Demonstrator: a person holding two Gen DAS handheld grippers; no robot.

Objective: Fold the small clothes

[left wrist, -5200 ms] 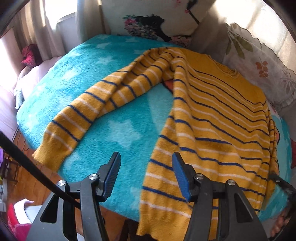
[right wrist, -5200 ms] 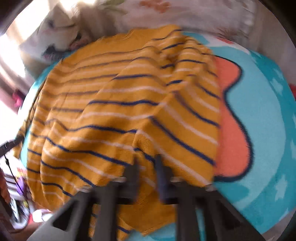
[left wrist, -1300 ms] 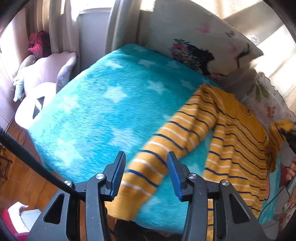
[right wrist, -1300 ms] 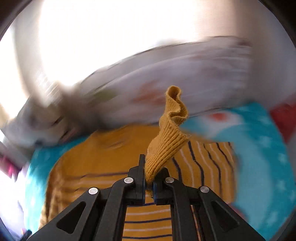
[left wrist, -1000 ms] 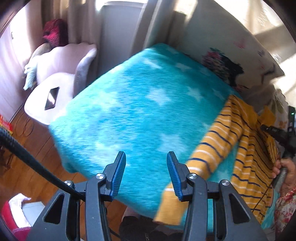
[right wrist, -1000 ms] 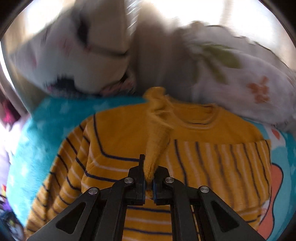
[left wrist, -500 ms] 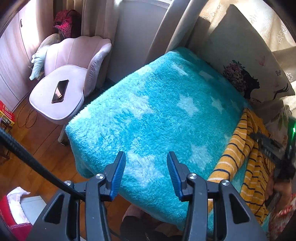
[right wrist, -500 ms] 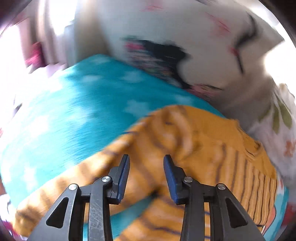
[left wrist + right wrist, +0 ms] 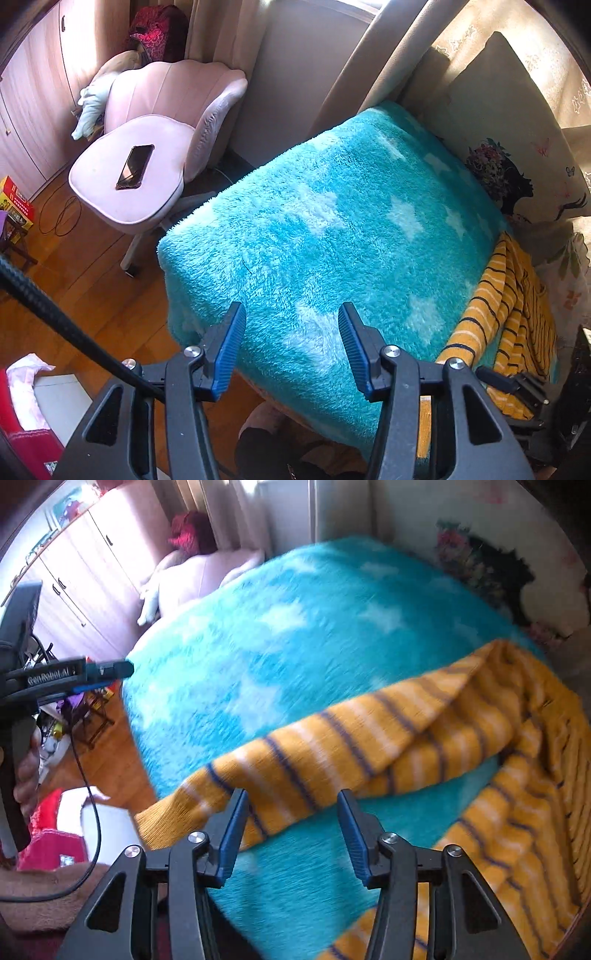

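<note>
Striped sweater on turquoise blanket

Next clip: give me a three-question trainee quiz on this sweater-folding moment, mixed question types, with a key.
1. True or false: the right gripper is clamped on the striped sweater's sleeve.
2. Multiple choice: what lies on the seat of the pink chair? A) a phone B) a book C) a folded towel
3. Fill in: the yellow striped sweater lies on a turquoise blanket patterned with white ____.

Key:
1. False. Its jaws have just been opening and stand apart over the sleeve, gripping nothing.
2. A, a dark phone.
3. Stars.
</note>
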